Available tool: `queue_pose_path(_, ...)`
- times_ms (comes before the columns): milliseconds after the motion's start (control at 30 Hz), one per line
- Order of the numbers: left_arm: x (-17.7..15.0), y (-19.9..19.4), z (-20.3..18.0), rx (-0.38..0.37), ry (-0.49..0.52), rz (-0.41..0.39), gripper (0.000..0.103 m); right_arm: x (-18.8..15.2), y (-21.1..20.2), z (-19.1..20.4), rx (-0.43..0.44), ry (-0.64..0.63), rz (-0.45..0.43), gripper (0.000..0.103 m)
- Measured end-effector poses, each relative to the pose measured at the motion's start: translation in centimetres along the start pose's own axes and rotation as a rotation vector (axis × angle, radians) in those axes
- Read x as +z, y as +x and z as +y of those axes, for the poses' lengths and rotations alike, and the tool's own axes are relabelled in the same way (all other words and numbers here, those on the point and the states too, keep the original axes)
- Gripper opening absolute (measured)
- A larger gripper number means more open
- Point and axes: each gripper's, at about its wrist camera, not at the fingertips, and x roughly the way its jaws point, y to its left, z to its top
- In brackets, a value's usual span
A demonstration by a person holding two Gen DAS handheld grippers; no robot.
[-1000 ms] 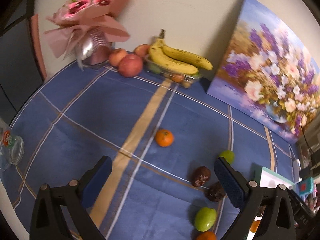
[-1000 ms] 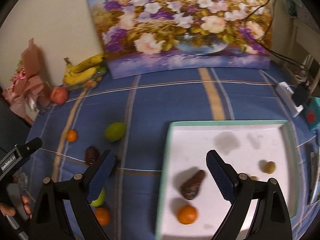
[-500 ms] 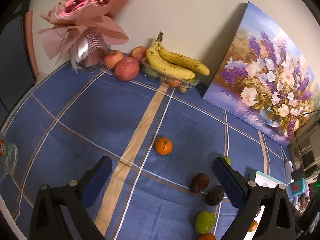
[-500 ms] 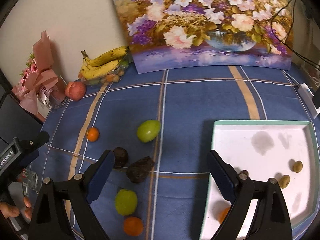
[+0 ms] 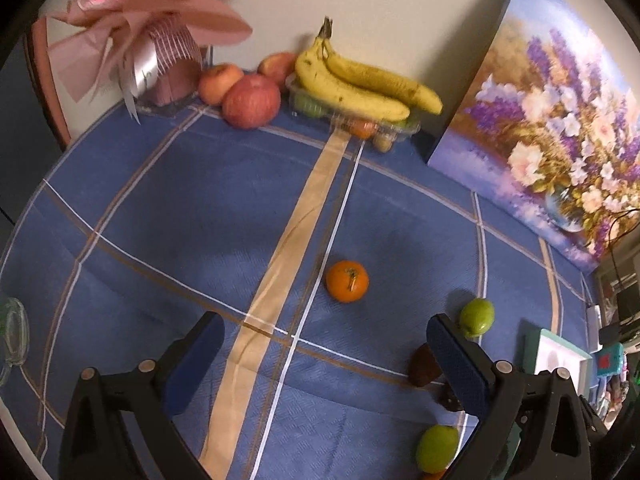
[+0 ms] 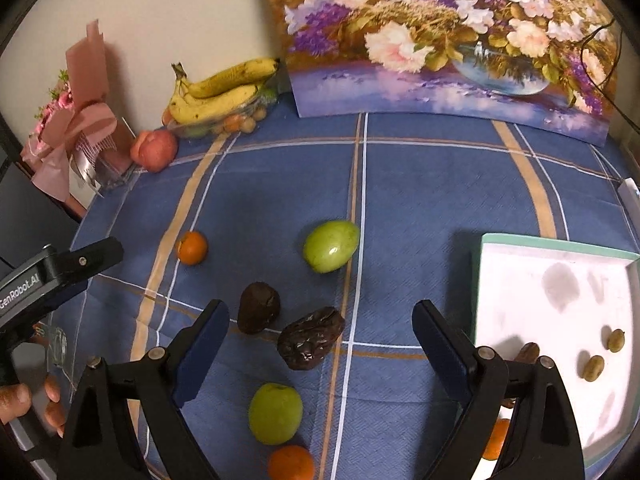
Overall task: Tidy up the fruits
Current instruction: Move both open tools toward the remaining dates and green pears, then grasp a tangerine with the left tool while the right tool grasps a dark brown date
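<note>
My left gripper [image 5: 324,354] is open and empty above the blue cloth, with an orange [image 5: 347,281] just ahead of it. My right gripper [image 6: 320,334] is open and empty, with a wrinkled dark fruit [image 6: 311,337] between its fingers and another dark fruit [image 6: 258,307] beside it. Two green fruits [image 6: 331,245] [image 6: 275,413] and two oranges [image 6: 192,247] [image 6: 291,462] lie around them. A white tray [image 6: 552,244] at the right holds small olive-coloured fruits [image 6: 593,367] and an orange [image 6: 496,438].
Bananas [image 5: 360,84] on a clear punnet, apples [image 5: 251,100] and a pink bouquet [image 5: 152,40] stand along the back wall. A flower painting [image 6: 440,32] leans on the wall. A glass [image 5: 12,332] stands at the left edge. The left gripper's body [image 6: 48,276] shows at the left in the right wrist view.
Both grippers moved left and lower toward the loose fruit. The tray slid to the right edge of the right wrist view. Both grippers stayed open.
</note>
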Motion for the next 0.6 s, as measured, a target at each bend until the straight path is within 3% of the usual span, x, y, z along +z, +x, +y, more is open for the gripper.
queue_pose_path(200,0.0,2.9,0.2,-0.018,-0.01,0.051,0.102,-0.8,2.4,0.5,-0.028,-0.027,0.086,0.093)
queue_pose_path(467,0.5,5.8,-0.1,-0.017,0.024,0.045,0.1,-1.9,5.3,0.1,-0.049,-0.029,0.169,0.093)
queue_pose_path(600,0.6,6.8,-0.7,-0.018,0.053,0.044,0.088,-1.8,5.7,0.5,-0.045,-0.04,0.172,0.091)
